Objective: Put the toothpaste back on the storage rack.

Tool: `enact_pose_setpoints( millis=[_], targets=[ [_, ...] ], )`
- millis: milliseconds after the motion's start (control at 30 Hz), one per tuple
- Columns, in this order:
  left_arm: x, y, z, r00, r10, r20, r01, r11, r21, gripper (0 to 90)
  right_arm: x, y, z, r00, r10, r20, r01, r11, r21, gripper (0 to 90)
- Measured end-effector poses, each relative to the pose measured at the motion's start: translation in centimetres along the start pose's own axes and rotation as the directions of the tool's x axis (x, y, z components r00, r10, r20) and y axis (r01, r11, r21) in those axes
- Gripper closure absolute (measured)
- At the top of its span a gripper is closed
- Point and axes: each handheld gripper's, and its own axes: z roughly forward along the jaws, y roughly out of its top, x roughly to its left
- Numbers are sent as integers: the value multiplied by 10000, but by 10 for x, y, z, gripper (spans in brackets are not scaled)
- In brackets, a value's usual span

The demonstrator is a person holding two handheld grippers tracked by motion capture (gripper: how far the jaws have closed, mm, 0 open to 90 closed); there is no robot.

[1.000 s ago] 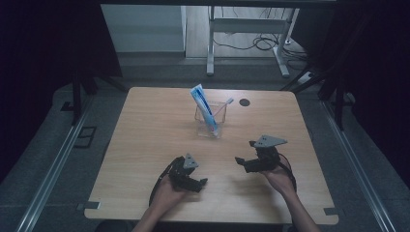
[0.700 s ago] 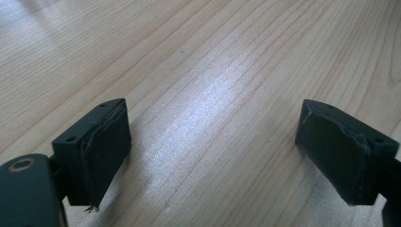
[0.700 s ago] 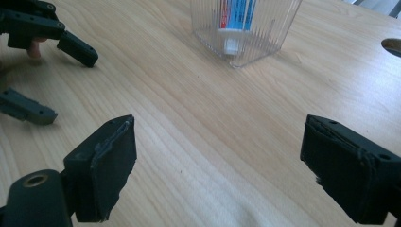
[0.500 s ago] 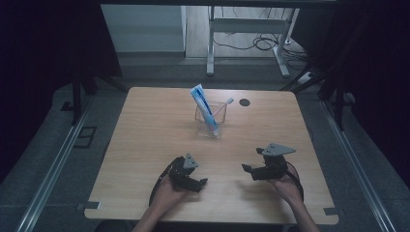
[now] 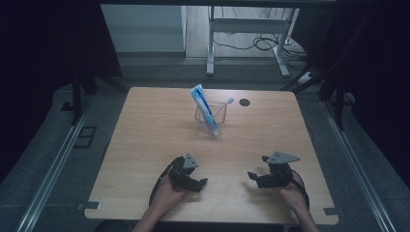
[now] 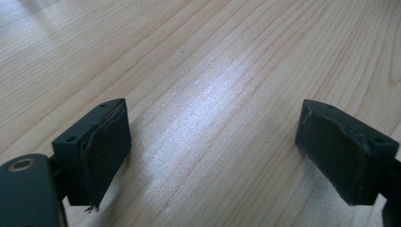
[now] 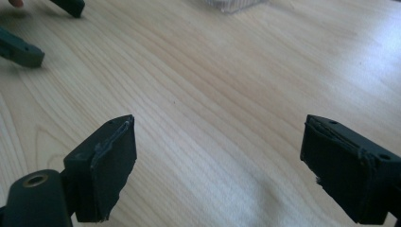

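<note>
The left tool (image 5: 200,182) rests low over the near part of the worktop (image 5: 145,125), held in the person's left hand (image 5: 167,193). In the left gripper view its jaws stand wide apart with nothing between them but bare wood grain. The right tool (image 5: 252,176) sits at about the same depth on the other side, held in the right hand (image 5: 292,188), with a grey three-cornered plate on top. In the right gripper view its jaws are also spread wide and hold nothing; the left tool (image 7: 23,49) shows in that view's upper left corner, and the base of a clear cup (image 7: 231,4) at the top edge.

The two tools lie well apart from each other, both near the person's edge of the worktop. Farther out, near the middle of the worktop, stands the clear cup (image 5: 217,126). A blue and white tube (image 5: 203,104) leans in it, tilted to the left, and a toothbrush (image 5: 223,106) leans the other way, its head past the rim. A small dark round spot (image 5: 244,102) lies on the worktop just beyond the cup, to its right.
</note>
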Motion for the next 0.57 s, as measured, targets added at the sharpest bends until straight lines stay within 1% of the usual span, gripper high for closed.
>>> enact_pose_setpoints(
  millis=[100, 233, 367, 400, 433, 567],
  targets=[
    [0, 0, 0, 10000, -2, -1, 2, 10000, -1, 112, 1, -5, 1, 10000, -50, 2, 50, 9998, 183, 111],
    [0, 0, 0, 10000, -7, 0, 7, 10000, -2, 112, 3, -10, 5, 9996, -242, 130, 236, 9984, 505, 111],
    [0, 0, 0, 10000, -14, 2, 14, 10000, -2, 112, 5, -16, 12, 9990, -415, 156, 397, 9941, 1011, 104],
    [0, 0, 0, 10000, -13, 1, 13, 10000, -3, 112, 5, -16, 13, 9997, -228, -21, 229, 9934, 1120, 116],
    [0, 0, 0, 10000, -12, 2, 12, 10000, -2, 112, 4, -16, 13, 9999, -99, -74, 107, 9933, 1147, 114],
    [0, 0, 0, 10000, 20, 4, -20, 10000, 31, 112, 4, -16, 13, 10000, -77, -53, 82, 9931, 1166, 113]
  ],
)
